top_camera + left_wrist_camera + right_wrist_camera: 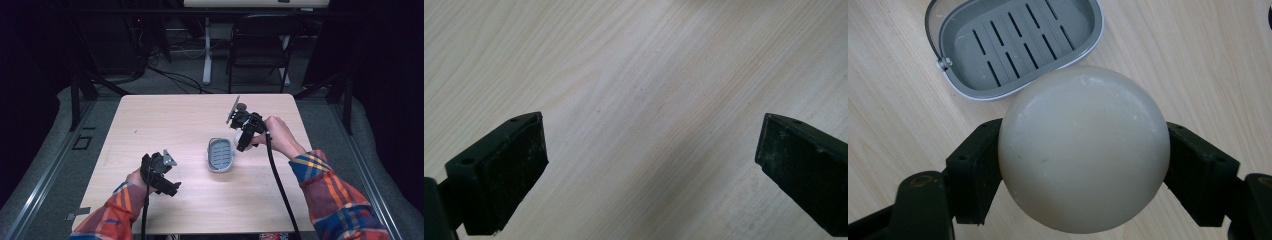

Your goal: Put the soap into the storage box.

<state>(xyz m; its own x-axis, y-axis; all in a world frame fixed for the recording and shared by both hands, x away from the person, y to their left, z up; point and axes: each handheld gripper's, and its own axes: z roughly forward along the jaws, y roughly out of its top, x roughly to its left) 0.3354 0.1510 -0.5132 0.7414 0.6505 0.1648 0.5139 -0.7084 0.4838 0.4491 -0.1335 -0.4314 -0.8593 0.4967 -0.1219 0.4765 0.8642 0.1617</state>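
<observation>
My right gripper (1083,150) pinches the soap (1084,149) btwn both fingers, just beside the dish (968,30). Left gripper (651,150): fingers spread wide, over bare counter (634,60).

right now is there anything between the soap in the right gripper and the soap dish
Nothing. In the right gripper view, bare table lies between the round soap, held by the right gripper, and the grey soap dish.

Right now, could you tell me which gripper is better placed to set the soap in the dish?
Right. The right gripper already clamps the round soap beside the grey soap dish; the left gripper hangs open over bare table.
</observation>
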